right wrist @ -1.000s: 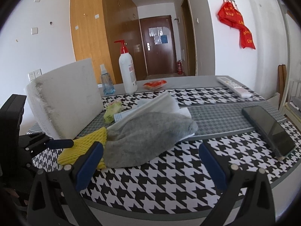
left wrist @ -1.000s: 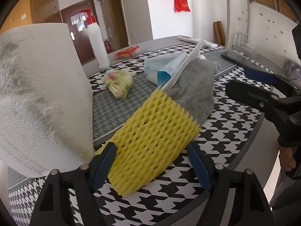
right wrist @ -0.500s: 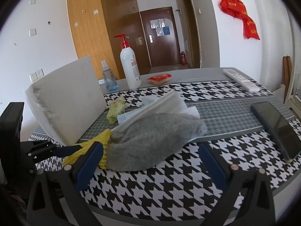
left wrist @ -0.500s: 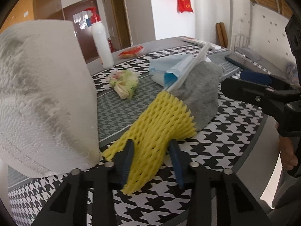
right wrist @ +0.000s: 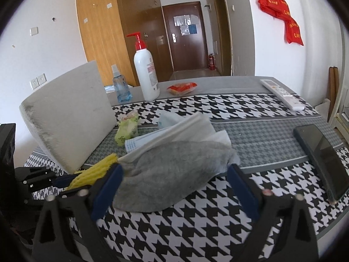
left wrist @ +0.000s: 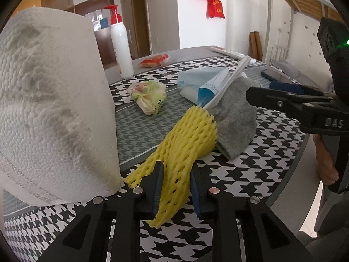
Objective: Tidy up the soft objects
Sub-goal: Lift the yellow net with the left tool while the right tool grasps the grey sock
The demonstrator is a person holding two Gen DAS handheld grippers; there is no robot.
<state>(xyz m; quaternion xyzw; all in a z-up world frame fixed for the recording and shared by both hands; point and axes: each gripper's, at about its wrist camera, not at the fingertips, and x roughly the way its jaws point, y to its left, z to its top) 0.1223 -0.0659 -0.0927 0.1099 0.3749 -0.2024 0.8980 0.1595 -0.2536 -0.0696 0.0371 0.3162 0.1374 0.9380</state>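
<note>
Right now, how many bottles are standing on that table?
2. A tall white pump bottle with a red top stands at the far edge, and a small clear blue spray bottle stands just left of it. The big paper roll could hide more.

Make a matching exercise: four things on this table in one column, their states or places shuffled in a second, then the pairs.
1. foam net
2. grey sock
3. pump bottle
4. phone

A. lying flat at the table's right edge
B. pinched in the left gripper
C. standing upright at the back
D. between the open right gripper's fingers, ungripped

Pairs: 1-B, 2-D, 3-C, 4-A
</note>
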